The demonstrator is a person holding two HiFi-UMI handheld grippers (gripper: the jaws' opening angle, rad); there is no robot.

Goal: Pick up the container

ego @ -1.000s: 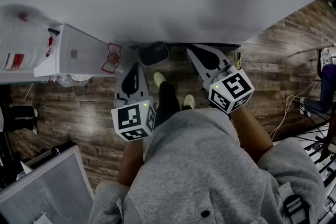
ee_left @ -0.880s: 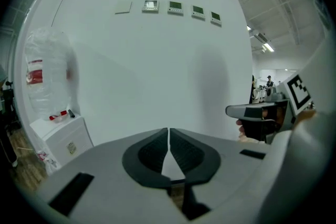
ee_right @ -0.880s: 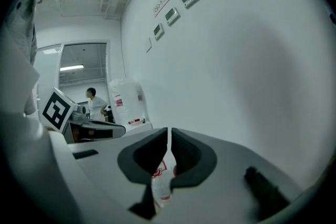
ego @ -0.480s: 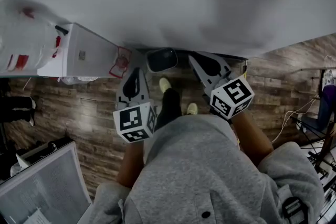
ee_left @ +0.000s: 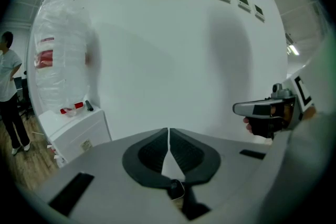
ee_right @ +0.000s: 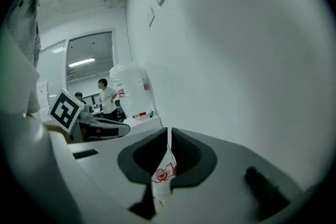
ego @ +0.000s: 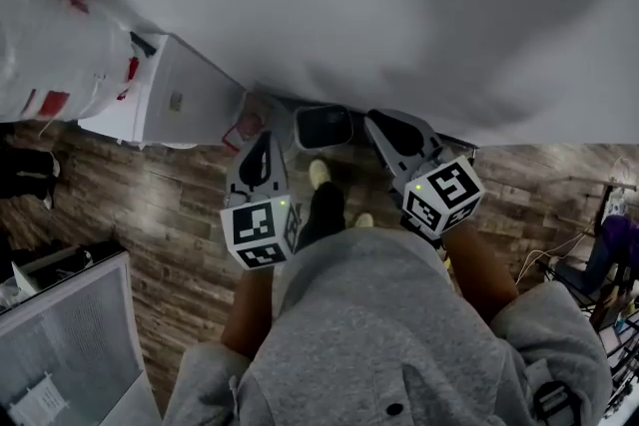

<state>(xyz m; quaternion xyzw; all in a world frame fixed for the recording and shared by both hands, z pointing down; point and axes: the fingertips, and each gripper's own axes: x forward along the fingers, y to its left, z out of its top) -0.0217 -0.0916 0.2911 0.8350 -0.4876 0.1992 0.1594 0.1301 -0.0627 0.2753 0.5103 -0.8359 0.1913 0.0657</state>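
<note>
A dark container (ego: 321, 127) with rounded corners sits on the wood floor at the foot of the white wall, between the tips of my two grippers. My left gripper (ego: 266, 139) (ee_left: 168, 131) is shut and points at the wall just left of it. My right gripper (ego: 371, 118) (ee_right: 169, 131) is also shut, just right of the container. In the right gripper view a white patch with red print (ee_right: 163, 173) shows in the slit below the closed jaws; I cannot tell whether it is held or seen through the gap. Neither gripper touches the container.
A white water dispenser (ego: 190, 100) with a plastic-wrapped bottle (ego: 60, 55) stands against the wall at the left. A red-and-white tag (ego: 248, 125) hangs at its corner. A person (ee_left: 8, 97) stands far left. A grey cabinet (ego: 70, 324) is at the lower left, cables (ego: 559, 264) at the right.
The wall fills more of the head view, and the container and dispenser have slid down and to the right in it. Both grippers stay shut, held much as before.
</note>
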